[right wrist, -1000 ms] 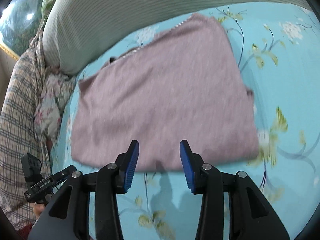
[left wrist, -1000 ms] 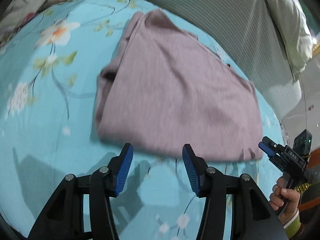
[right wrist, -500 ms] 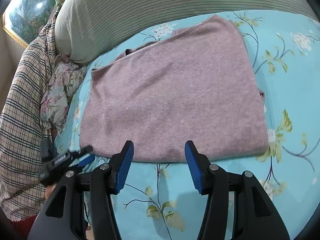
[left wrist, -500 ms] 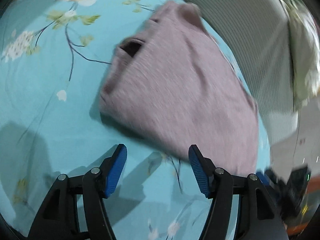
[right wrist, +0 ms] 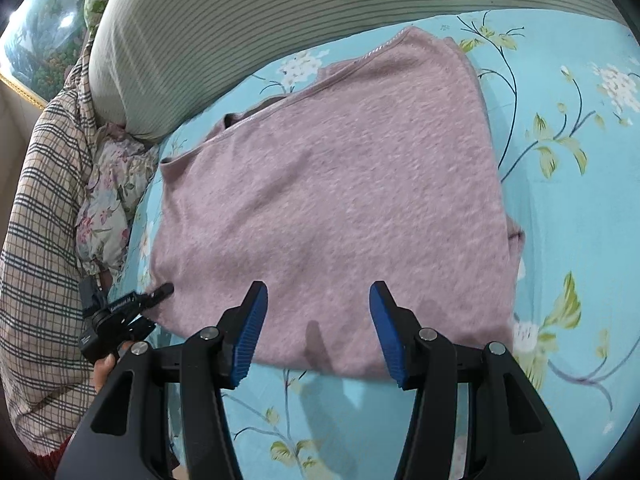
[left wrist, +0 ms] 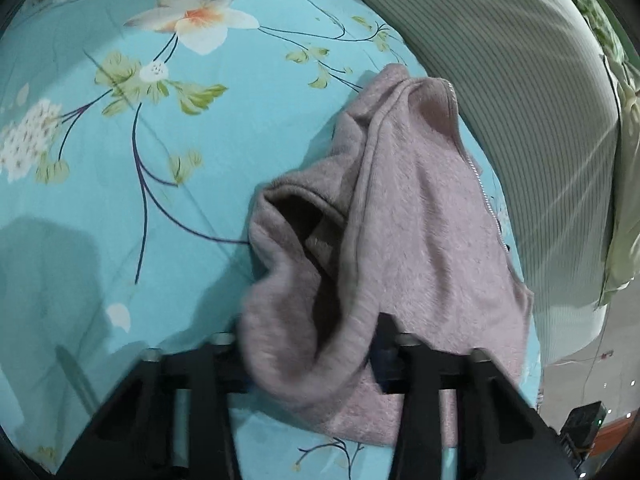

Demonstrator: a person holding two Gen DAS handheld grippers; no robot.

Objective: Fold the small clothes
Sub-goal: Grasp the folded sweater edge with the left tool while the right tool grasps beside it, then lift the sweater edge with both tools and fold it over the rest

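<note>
Now the left gripper (left wrist: 310,344) straddles the mauve garment's (right wrist: 340,200) corner, closure unclear; right gripper (right wrist: 318,332) spread apart

Left wrist view: set very close at the pink sweater's (left wrist: 420,240) sleeve end, faced along the bed (left wrist: 100,240) toward the striped pillow (left wrist: 520,80). Right wrist view: set higher, near its long edge. Sweater, bed and pillow are shared.

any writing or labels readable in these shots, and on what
Only one text shows: a small white label on the left gripper in the right wrist view, too small and blurred to read.
Nothing readable on the pink garment, the floral sheet or the striped pillow.
</note>
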